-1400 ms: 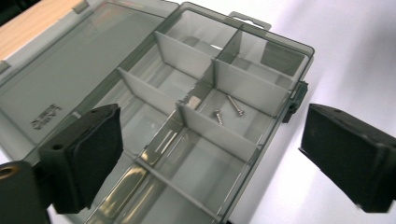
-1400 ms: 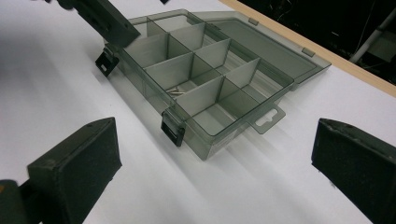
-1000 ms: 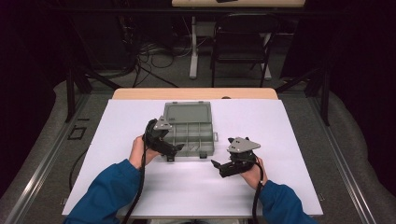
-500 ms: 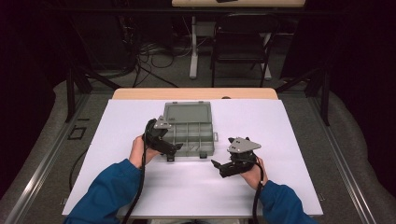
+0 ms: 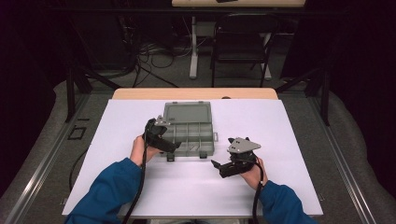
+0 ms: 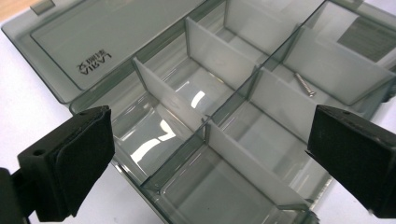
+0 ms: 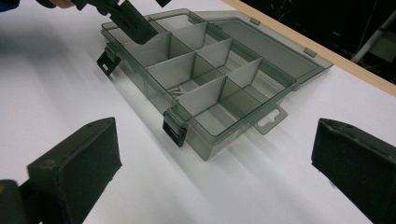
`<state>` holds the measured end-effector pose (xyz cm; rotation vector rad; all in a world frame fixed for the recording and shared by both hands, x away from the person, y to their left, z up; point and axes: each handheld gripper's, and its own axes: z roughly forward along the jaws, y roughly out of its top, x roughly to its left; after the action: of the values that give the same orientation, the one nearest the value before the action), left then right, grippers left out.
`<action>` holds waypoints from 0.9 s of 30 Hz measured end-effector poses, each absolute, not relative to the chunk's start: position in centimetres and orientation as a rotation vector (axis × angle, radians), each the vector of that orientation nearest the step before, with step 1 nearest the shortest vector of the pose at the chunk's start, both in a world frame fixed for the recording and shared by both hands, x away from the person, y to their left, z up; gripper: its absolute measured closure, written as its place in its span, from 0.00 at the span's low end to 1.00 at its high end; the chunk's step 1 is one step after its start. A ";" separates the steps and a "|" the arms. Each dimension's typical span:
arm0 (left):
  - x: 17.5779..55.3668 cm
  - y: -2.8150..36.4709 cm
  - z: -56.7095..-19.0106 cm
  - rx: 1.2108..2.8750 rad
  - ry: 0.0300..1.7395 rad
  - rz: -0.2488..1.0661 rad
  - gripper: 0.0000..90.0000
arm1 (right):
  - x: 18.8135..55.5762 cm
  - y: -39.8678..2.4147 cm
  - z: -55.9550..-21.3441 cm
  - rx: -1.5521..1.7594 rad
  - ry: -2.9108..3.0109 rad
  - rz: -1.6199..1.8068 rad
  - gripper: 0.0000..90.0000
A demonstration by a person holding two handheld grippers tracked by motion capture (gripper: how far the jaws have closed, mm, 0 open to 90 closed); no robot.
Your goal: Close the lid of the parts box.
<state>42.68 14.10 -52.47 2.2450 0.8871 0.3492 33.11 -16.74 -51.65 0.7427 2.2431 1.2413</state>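
**Hovering Over the Open Organizer Box**

Reaching in from the near edge of the table (image 5: 299, 140), the person's two forearms in blue sleeves angle toward the middle of the white surface. The left hand (image 5: 138, 148) grips its tool with the wrist turned inward, so that the left gripper (image 5: 172, 147) points to the right and sits over the near left corner of the organizer box (image 5: 188, 135). In the left gripper view its two black jaws stand wide apart with nothing between them, framing the box's clear compartments from just above.

The box lies at the centre of the table with its lid (image 5: 187, 113) folded flat away from the person. White dividers split it into compartments, and a single screw (image 6: 305, 84) lies in one of them on the near row; the right gripper view shows it too, close to a latch (image 7: 174, 129) that hangs open on the front wall.

The right hand (image 5: 252, 171) rests low on the table, near the box's near right corner but apart from it. The right gripper (image 5: 215, 164) points left toward the box, its jaws likewise spread wide and holding nothing, with bare tabletop between them.
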 end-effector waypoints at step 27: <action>43.4 13.2 -54.0 2.270 0.900 0.333 0.53 | 33.1 -16.7 -51.7 0.741 2.253 1.234 0.00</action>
<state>43.36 13.25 -54.00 2.2696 0.8998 0.3331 33.10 -16.66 -51.73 0.7411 2.2528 1.2336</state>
